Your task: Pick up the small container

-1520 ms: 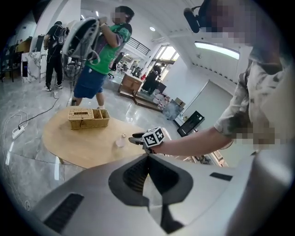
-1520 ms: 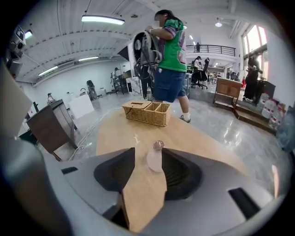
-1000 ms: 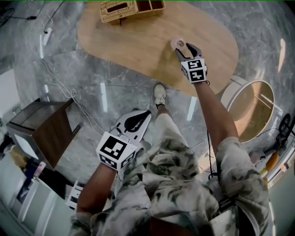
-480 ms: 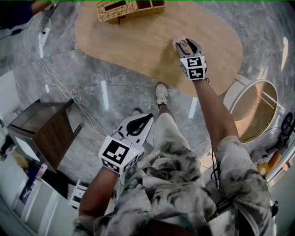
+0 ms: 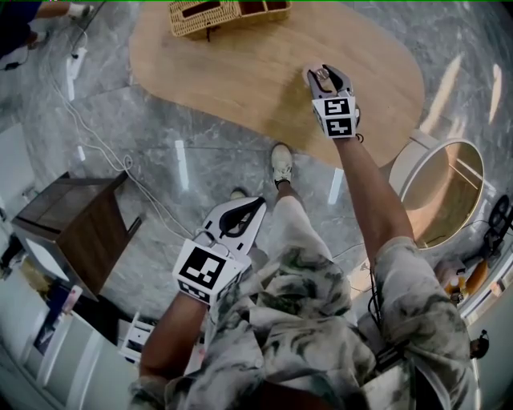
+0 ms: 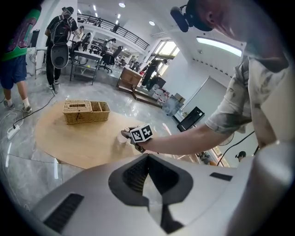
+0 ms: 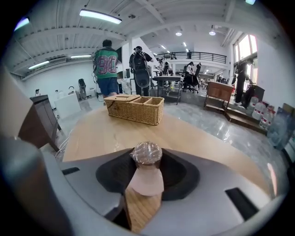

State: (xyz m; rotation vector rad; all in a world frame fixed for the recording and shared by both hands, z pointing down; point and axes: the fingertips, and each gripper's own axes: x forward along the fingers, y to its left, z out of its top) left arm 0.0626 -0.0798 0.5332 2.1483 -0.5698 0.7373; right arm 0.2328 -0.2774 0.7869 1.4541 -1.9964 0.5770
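Note:
The small container point(image 7: 146, 159), a pale cup with a crinkled clear-wrapped lid, stands on the oval wooden table point(image 5: 240, 80). My right gripper point(image 7: 146, 162) is around it. Its jaws are closing, and the black pads point(image 7: 115, 173) meet the lid on both sides. In the head view the right gripper point(image 5: 325, 74) reaches over the table's near right part, with the container point(image 5: 321, 74) between its fingers. My left gripper point(image 5: 256, 202) hangs low beside the person's leg, away from the table, jaws together and nothing in them point(image 6: 148, 159).
A wicker basket point(image 5: 216, 12) with compartments sits at the table's far end. A dark wooden side table point(image 5: 76, 224) stands on the marble floor at left, with a cable point(image 5: 104, 148) trailing by it. A round white tub point(image 5: 441, 188) stands right. People stand beyond the table point(image 7: 108, 67).
The right gripper slid forward around the container, and its jaws narrowed onto it. The left gripper stayed by the leg.

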